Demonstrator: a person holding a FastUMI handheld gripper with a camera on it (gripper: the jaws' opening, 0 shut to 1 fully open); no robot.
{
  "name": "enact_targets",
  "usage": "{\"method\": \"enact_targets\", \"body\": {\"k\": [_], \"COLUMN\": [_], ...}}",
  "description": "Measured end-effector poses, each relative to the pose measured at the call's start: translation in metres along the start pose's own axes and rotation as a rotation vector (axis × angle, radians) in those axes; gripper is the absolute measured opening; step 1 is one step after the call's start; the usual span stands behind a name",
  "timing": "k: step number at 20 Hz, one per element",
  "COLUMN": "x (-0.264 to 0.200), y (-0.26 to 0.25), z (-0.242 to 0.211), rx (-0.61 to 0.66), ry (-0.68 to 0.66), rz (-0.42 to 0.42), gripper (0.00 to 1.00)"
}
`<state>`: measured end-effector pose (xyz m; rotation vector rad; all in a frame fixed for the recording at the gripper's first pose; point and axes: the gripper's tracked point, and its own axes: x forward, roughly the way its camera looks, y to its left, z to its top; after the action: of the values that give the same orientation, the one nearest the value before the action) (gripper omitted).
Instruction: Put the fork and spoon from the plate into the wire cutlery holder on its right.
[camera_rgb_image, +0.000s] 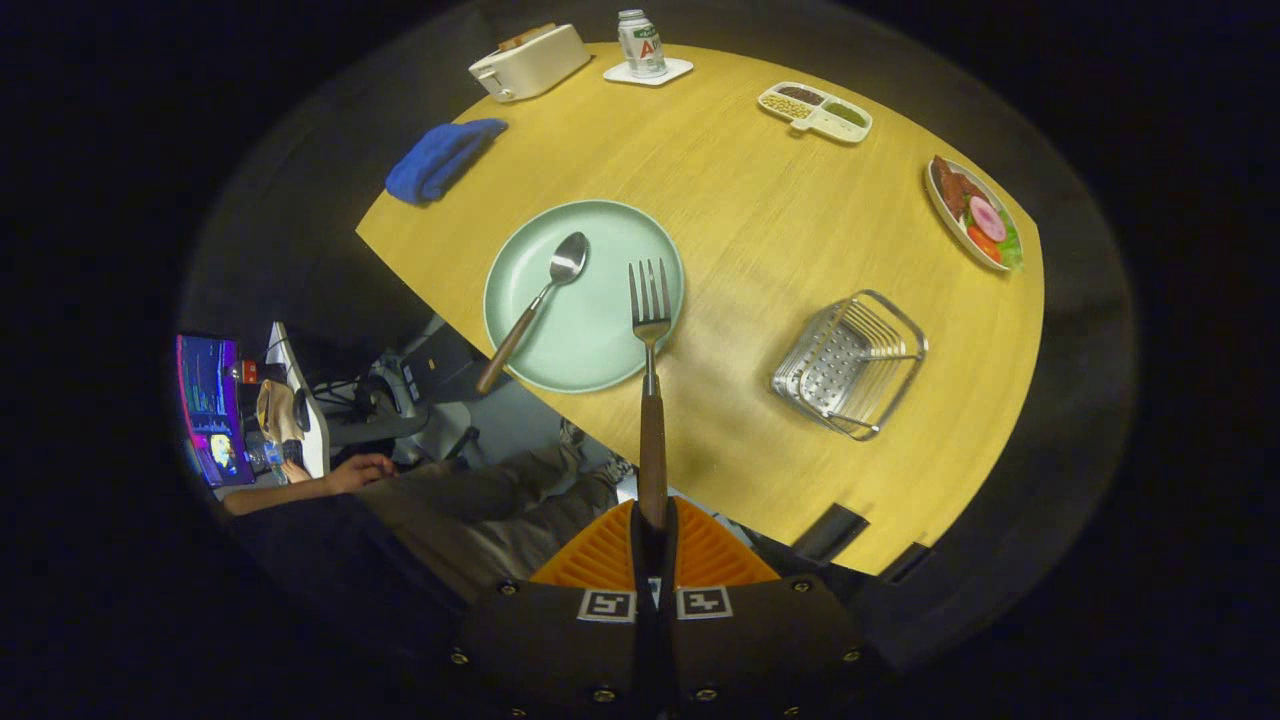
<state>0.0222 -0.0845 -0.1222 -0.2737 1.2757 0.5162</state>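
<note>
My gripper (653, 520) is shut on the wooden handle of the fork (650, 340), which sticks out straight ahead of the fingers, lifted high over the table. Its tines hang over the right part of the pale green plate (590, 340). The spoon (540, 300) with a wooden handle lies on the plate's left side, its handle reaching past the near rim. The wire cutlery holder (850, 362) stands on the wooden table (760, 220) to the right of the plate, with nothing in it.
Beyond the plate lie a blue cloth (443, 158), a white toaster (530, 62), a can on a coaster (641, 45), a divided snack tray (815, 111) and a dish of food (973, 212). A seated person (450, 500) and a monitor (210, 408) are left of the table.
</note>
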Motion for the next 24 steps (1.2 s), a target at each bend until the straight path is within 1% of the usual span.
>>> {"method": "enact_targets", "body": {"k": [2, 5, 7, 11, 13, 16, 21, 23, 24], "x": [-0.021, -0.039, -0.035, -0.016, -0.005, 0.007, 0.017, 0.019, 0.019], "y": [-0.028, -0.068, -0.087, -0.095, -0.103, -0.106, -0.120, -0.123, -0.124], "z": [-0.011, -0.023, -0.029, -0.030, -0.027, -0.016, 0.003, 0.007, 0.012], "rx": [0.014, 0.053, 0.076, 0.100, 0.086, 0.094, 0.116, 0.122, 0.109], "ry": [0.037, 0.101, 0.135, 0.221, 0.266, 0.316, 0.364, 0.368, 0.360], "rz": [-0.038, -0.080, -0.104, -0.064, -0.099, -0.084, -0.113, -0.137, -0.145], "gripper": [0.01, 0.01, 0.01, 0.01, 0.01, 0.01, 0.01, 0.06, 0.06]}}
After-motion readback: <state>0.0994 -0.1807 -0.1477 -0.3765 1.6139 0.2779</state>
